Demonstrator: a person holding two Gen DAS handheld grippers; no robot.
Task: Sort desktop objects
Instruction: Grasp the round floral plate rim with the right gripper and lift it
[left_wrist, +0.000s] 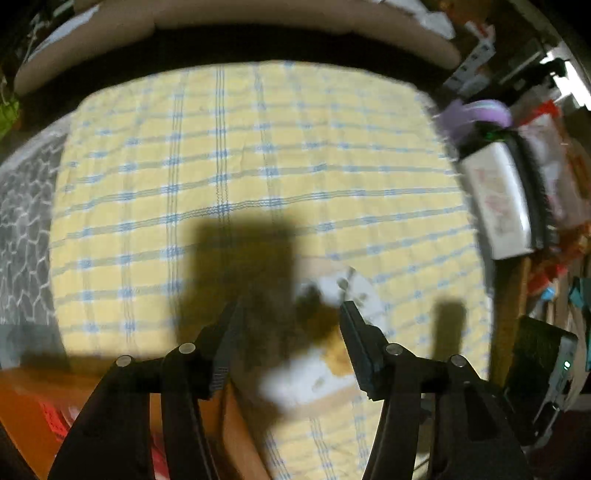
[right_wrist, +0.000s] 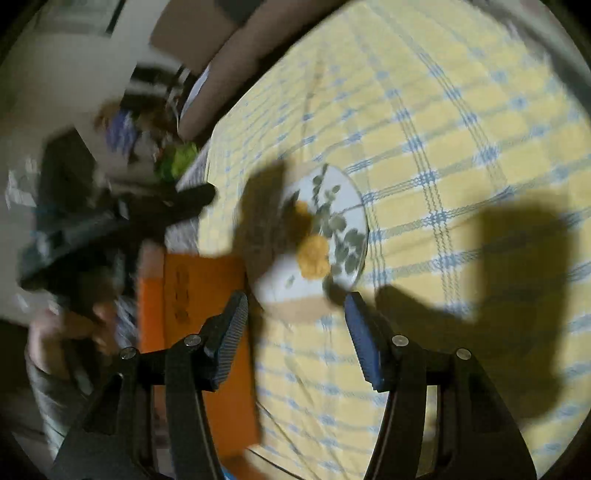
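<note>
Both grippers are hanging wide open and holding nothing. The round white disc printed with green leaves and yellow flowers (right_wrist: 321, 236) is lying flat on the yellow-and-blue checked cloth (right_wrist: 461, 122) near its edge, just ahead of the right gripper (right_wrist: 295, 314) and beside the orange flat box (right_wrist: 195, 295). In the left view it is sitting blurred between and just beyond the left gripper (left_wrist: 290, 317) fingers. I judge both about equally near. Open cloth is stretching beyond.

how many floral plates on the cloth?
1. The floral plate lies on the yellow checked cloth, beside the orange folder, ahead of both open grippers. Blur may hide more.
</note>
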